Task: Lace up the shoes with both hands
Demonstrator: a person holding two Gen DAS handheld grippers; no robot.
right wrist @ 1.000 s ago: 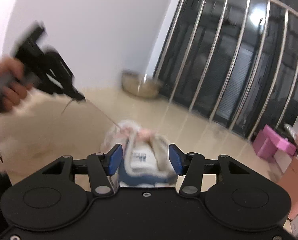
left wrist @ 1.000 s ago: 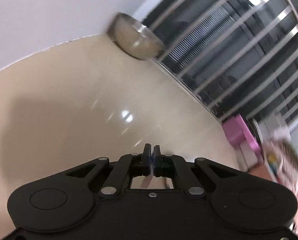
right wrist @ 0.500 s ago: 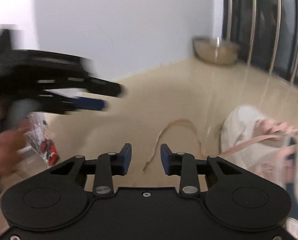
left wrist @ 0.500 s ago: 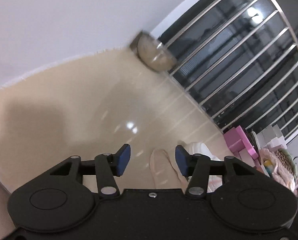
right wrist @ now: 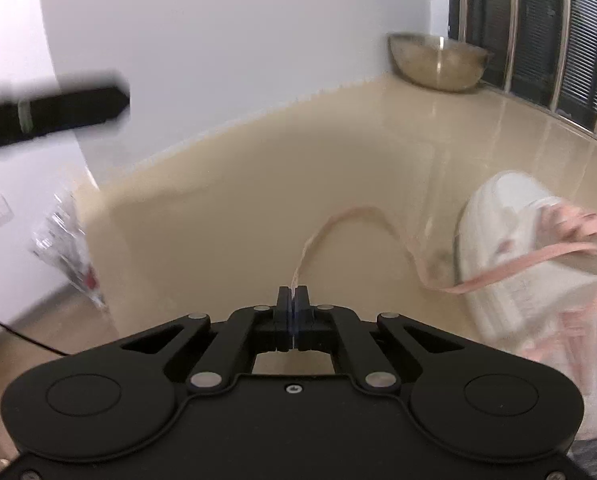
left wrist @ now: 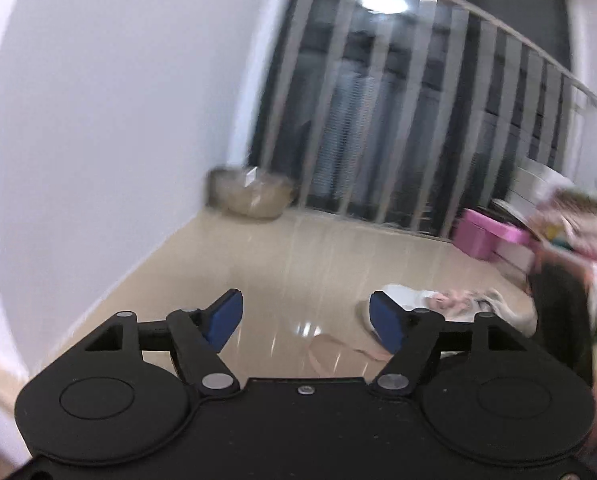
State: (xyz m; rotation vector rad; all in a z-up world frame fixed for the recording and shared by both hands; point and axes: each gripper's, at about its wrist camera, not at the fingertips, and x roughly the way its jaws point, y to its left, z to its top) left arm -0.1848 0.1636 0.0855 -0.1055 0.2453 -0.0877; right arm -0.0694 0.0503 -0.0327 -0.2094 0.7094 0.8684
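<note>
Glossy beige tiled floor (right wrist: 338, 184) underfoot, bounded by a plain white wall (right wrist: 218, 40) and a dark window behind vertical steel railing bars (left wrist: 418, 120). In the corner where wall meets railing, a round stainless-steel bowl (right wrist: 438, 62), resting on the floor. Along the far side in the left wrist view, a pink box (left wrist: 486, 236) and blurred clutter beside it. On the floor, a white low-top sneaker (right wrist: 510, 264) with its toe toward the bowl, at the right of the right wrist view and just beyond the right-hand blue pad in the left wrist view. Threaded through it, a flat pale-pink shoelace (right wrist: 358, 216), one loose length arching over the floor from the shoe's side toward the camera. Black two-finger right gripper (right wrist: 293, 292) tilted down at the floor, jaws pressed together and pinching the tip of that loose lace end. Black left gripper (left wrist: 304, 316) with blue pads, jaws spread and opening, nothing between them but bare floor and a bit of lace lying beyond; seen also as a blurred dark shape at the upper left of the right wrist view.
</note>
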